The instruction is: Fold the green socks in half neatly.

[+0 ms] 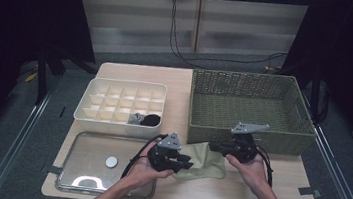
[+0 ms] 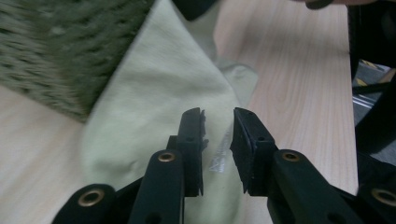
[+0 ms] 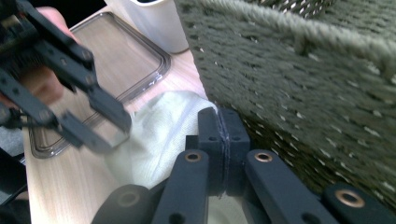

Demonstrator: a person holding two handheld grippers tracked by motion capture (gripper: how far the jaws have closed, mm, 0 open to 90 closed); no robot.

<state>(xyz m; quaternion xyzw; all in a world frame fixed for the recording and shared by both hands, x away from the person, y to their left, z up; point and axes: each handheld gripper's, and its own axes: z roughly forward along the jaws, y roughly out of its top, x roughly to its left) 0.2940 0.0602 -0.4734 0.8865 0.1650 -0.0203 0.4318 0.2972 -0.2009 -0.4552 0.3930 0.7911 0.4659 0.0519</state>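
Note:
A pale green cloth (image 1: 205, 163) lies on the wooden table in front of the woven basket (image 1: 251, 134). My left gripper (image 1: 185, 162) hovers over the cloth's left part. In the left gripper view its jaws (image 2: 218, 116) stand open just above the cloth (image 2: 159, 93), with a small label below the gap. My right gripper (image 1: 212, 146) is at the cloth's far corner beside the basket wall. In the right gripper view it (image 3: 219, 114) is shut, with the cloth (image 3: 159, 135) drawn up to its tips.
A white compartment box (image 1: 87, 114) at the back left holds a dark item (image 1: 151, 120) and a grey one (image 1: 135, 119). A clear tray (image 1: 89, 142) with a white disc (image 1: 111, 162) lies at the front left. The basket wall (image 3: 303, 84) is very close to my right gripper.

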